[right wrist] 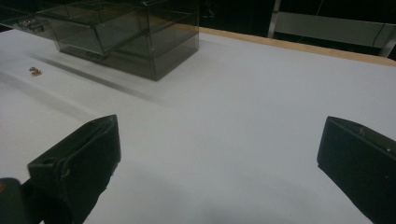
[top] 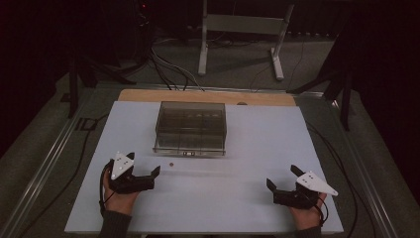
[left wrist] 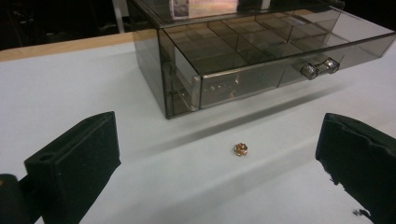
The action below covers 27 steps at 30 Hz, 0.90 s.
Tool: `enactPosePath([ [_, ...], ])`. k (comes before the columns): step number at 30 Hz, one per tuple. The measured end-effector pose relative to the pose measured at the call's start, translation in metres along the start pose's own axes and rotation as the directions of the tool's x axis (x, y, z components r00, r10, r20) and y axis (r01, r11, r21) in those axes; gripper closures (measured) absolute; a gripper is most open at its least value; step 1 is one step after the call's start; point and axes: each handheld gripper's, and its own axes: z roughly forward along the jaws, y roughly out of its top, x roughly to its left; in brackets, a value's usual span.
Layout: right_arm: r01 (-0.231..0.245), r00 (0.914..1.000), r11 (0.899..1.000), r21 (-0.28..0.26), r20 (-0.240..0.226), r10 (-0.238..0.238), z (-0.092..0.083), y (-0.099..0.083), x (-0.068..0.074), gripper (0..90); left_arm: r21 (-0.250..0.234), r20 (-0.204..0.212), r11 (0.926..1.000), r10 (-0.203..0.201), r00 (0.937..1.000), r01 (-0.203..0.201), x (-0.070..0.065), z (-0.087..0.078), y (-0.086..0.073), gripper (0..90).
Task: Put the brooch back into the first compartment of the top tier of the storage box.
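Note:
A smoky clear plastic drawer box [top: 191, 127] stands in the middle of the white table [top: 257, 148]. Its upper drawer [left wrist: 261, 51] is pulled out a little and has two round knobs [left wrist: 320, 68]. A small gold ring-like bead [top: 171, 163] lies on the table in front of the box, ahead of my left gripper [top: 145, 165], which is open and empty. The bead [left wrist: 240, 149] lies between and beyond that gripper's jaws. My right gripper [top: 282, 177] rests open and empty at the near right, with the box [right wrist: 126, 35] and bead [right wrist: 34, 71] far off to its left.
A wooden strip [top: 208, 96] edges the table's far side. Beyond it stand a grey metal frame [top: 242, 34] and cables [top: 168, 69] on the floor. A metal rail [top: 44, 158] runs along the left of the table.

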Motion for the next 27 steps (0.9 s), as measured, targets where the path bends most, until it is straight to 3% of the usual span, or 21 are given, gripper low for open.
enactPosePath([
  [19, 0.011, 0.9999, 1.000, -0.002, -0.001, -0.011, 0.000, 0.000, 0.002, 0.2, 0.050, 0.030, 0.9984, -0.026, 0.9992, 0.024, -0.010, 0.026, 0.000, 0.9],
  [27, 0.014, 0.9999, 1.000, -0.001, -0.003, -0.014, 0.000, 0.000, 0.002, 0.2, 0.097, 0.044, 0.9950, -0.030, 0.9986, 0.026, -0.012, 0.038, -0.001, 0.9],
])
